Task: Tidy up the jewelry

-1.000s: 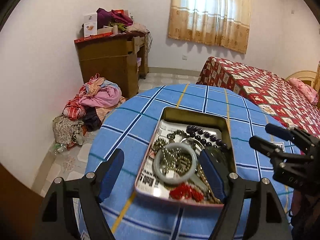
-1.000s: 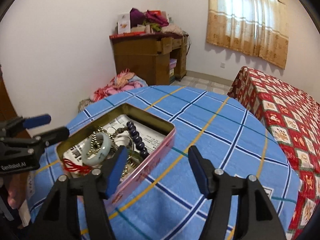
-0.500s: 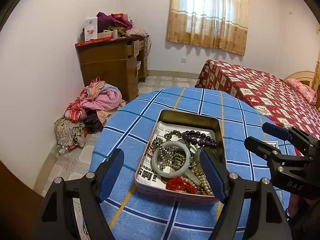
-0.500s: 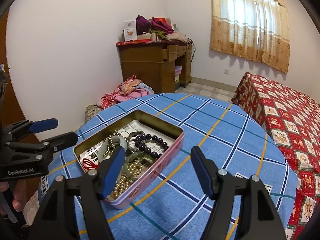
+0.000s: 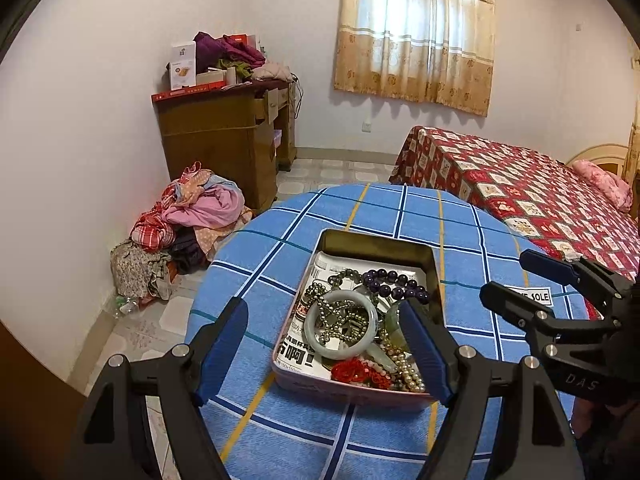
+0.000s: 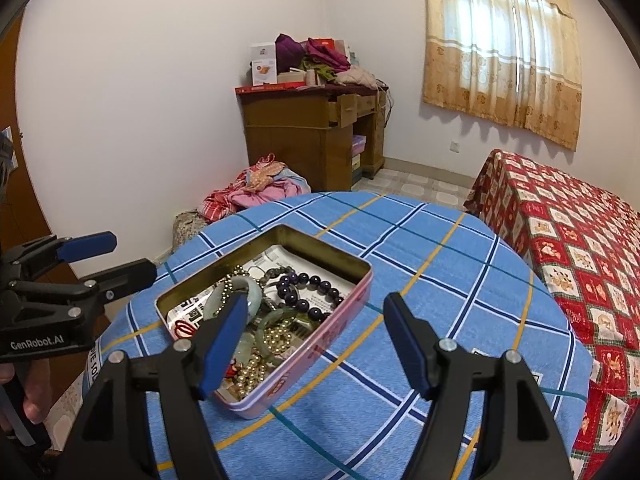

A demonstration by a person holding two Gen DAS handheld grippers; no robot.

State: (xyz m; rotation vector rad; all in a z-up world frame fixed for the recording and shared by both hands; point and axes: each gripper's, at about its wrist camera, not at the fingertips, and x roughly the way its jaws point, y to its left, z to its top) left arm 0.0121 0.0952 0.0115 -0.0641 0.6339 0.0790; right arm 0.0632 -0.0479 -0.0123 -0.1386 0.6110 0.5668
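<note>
Both grippers, left (image 5: 324, 344) & right (image 6: 314, 346), hover w/ jaws spread, empty, over the pink tin (image 5: 352, 394) on the blue checked tablecloth (image 5: 400, 208); its jade bangle (image 5: 340, 326) prob. rigid, slick, breakable—pinch across rim; bead strands (image 6: 312, 292) limp, tangle-prone.

Round table (image 5: 280, 248) under a blue plaid cloth with yellow and navy lines, sitting in a bedroom. Only one thing parked right on the cloth: an open pink tin (image 5: 352, 394) (image 6: 320, 344), roughly mid-table toward the near edge, lined with printed paper and stuffed with beads and bangles. Also a white label with black lettering (image 5: 530, 295) on the cloth near the edge.
</note>
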